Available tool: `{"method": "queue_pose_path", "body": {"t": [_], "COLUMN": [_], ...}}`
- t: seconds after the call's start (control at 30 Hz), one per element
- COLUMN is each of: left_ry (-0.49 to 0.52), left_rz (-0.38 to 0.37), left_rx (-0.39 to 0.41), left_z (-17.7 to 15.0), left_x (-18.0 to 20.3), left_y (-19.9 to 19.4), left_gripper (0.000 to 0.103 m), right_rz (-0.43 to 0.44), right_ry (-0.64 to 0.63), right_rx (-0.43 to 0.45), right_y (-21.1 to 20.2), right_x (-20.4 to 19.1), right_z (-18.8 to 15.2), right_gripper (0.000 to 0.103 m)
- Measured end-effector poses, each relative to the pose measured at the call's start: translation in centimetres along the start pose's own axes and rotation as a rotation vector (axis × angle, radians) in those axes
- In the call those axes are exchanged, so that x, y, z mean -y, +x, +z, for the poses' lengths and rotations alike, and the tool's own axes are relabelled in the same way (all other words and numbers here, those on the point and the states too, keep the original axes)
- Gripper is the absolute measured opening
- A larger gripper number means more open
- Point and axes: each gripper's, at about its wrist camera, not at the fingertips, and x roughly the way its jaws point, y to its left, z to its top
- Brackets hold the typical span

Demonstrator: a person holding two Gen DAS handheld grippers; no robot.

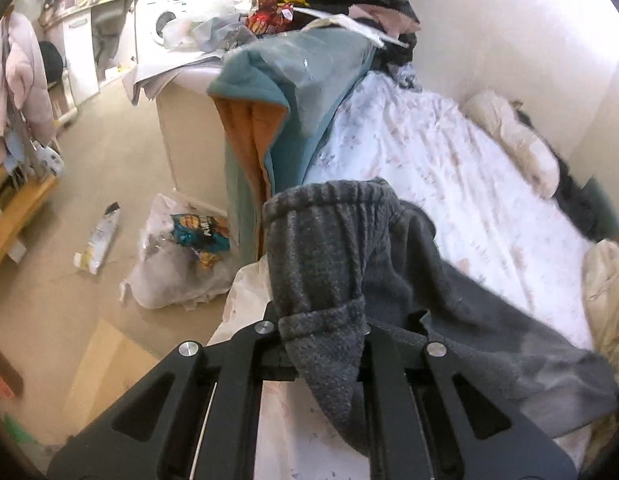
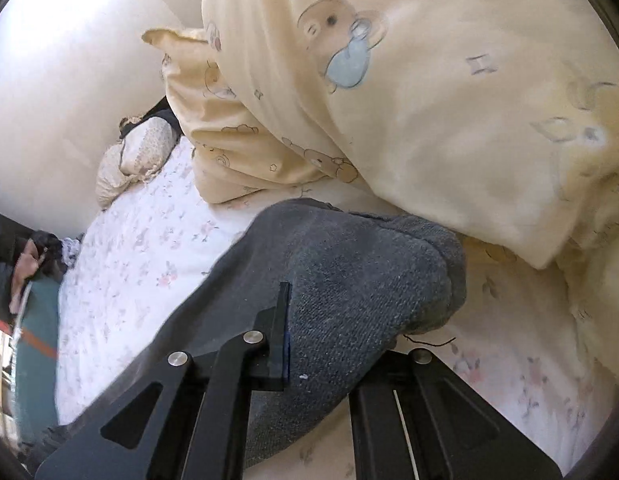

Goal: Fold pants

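Between the black fingers of the left gripper a bunched fold of the dark grey fleece pants is pinched tight, the ribbed elastic waistband standing up above the jaws and a cuffed end hanging down between them. From there the grey cloth stretches off to the right, raised over the white floral bedsheet. The right gripper is likewise clamped on a thick wad of the same pants; only its left finger shows, the other lying hidden under the fabric, and the cloth trails away down to the left over the sheet.

Just beyond the right-hand bunch lies a cream duvet printed with little bears, touching or nearly touching the pants. A pale patterned pillow sits against the wall farther up the bed.

Past the left gripper a teal blanket with an orange lining hangs at the foot of the bed. On the floor beside it a translucent white plastic bag holds crumpled snack wrappers, one blue and yellow. A flattened carton lies near it. A white washing machine stands against the far wall, and a pink padded jacket hangs at the left.
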Motion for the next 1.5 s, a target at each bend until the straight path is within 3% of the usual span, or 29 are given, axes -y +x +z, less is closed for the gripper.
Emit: {"method": "queue_pose_path", "body": {"t": [0.13,0.3,0.47,0.57,0.67,0.7,0.73,0.77,0.8,0.83,0.9,0.97,1.0,1.03,1.07,1.1,1.13,1.17,1.2,1.27,1.37,1.43,1.5], "left_ry": [0.051,0.062,0.035,0.090,0.141,0.133,0.141,0.155,0.160,0.156,0.115,0.106,0.116,0.135,0.143,0.156,0.183,0.240,0.341,0.451,0.547,0.562,0.640], "left_rz": [0.018,0.017,-0.010,0.027,0.091,0.113,0.131,0.152,0.176,0.204,0.267,0.325,0.340,0.361,0.362,0.306,0.236,0.155,0.070,-0.014,-0.085,-0.155,-0.161], "left_rx": [0.006,-0.061,-0.150,-0.218,-0.307,-0.318,-0.333,-0.362,-0.385,-0.412,-0.405,-0.315,-0.258,-0.163,-0.100,-0.021,0.000,-0.028,-0.119,-0.227,-0.317,-0.413,-0.543], "left_z": [-0.6,-2.2,-5.2,-7.8,-10.5,-11.0,-11.4,-11.8,-12.3,-12.6,-12.7,-11.9,-11.6,-10.9,-10.5,-10.2,-10.1,-10.3,-11.0,-12.8,-15.3,-16.5,-19.3], "left_x": [-0.7,-4.1,-8.9,-10.1,-10.1,-10.2,-10.2,-10.3,-10.5,-10.8,-11.8,-11.7,-11.3,-10.4,-9.7,-8.3,-6.9,-4.9,-2.1,1.7,6.5,8.7,11.7], "left_y": [-1.7,-4.1,-8.2,-8.3,-5.3,-4.5,-3.9,-3.3,-2.9,-2.6,-3.3,-5.4,-6.4,-7.9,-8.9,-10.2,-10.5,-10.0,-8.7,-6.6,-3.3,-1.1,2.2], "left_gripper": [0.006,0.006,0.006,0.006,0.007,0.007,0.009,0.012,0.019,0.025,0.057,0.068,0.068,0.068,0.069,0.072,0.073,0.073,0.073,0.073,0.073,0.073,0.073], "right_rz": [-0.012,-0.064,-0.164,-0.241,-0.354,-0.388,-0.437,-0.509,-0.566,-0.635,-0.710,-0.780,-0.799,-0.788,-0.712,-0.607,-0.519,-0.445,-0.366,-0.225,-0.210,-0.137,-0.099], "right_ry": [0.008,0.058,0.170,0.167,0.118,0.104,0.074,0.018,-0.026,-0.077,-0.128,-0.166,-0.186,-0.203,-0.211,-0.214,-0.221,-0.229,-0.242,-0.280,-0.365,-0.346,-0.341], "right_rx": [0.012,-0.013,-0.154,-0.236,-0.324,-0.354,-0.384,-0.409,-0.407,-0.403,-0.419,-0.371,-0.314,-0.255,-0.200,-0.185,-0.212,-0.254,-0.297,-0.385,-0.401,-0.440,-0.493], "right_y": [-2.8,-6.9,-9.6,-9.8,-7.7,-7.0,-6.4,-6.1,-6.2,-6.4,-7.1,-8.5,-9.5,-10.5,-11.4,-11.8,-11.3,-10.6,-9.7,-7.2,-4.8,-2.9,-1.6], "right_x": [0.8,3.4,7.8,9.6,10.1,10.2,10.2,9.9,9.5,9.0,8.1,6.8,5.8,4.5,2.9,1.5,0.0,-1.1,-2.4,-5.1,-7.2,-6.8,-5.7], "right_z": [-0.2,-2.6,-7.9,-10.5,-13.4,-14.1,-14.8,-15.4,-15.6,-15.6,-15.1,-13.8,-13.1,-12.6,-12.4,-12.8,-13.5,-14.6,-15.8,-19.0,-21.6,-22.2,-22.6], "right_gripper": [0.006,0.006,0.006,0.007,0.018,0.040,0.054,0.069,0.078,0.081,0.081,0.081,0.081,0.081,0.081,0.081,0.081,0.081,0.081,0.079,0.079,0.079,0.079]}}
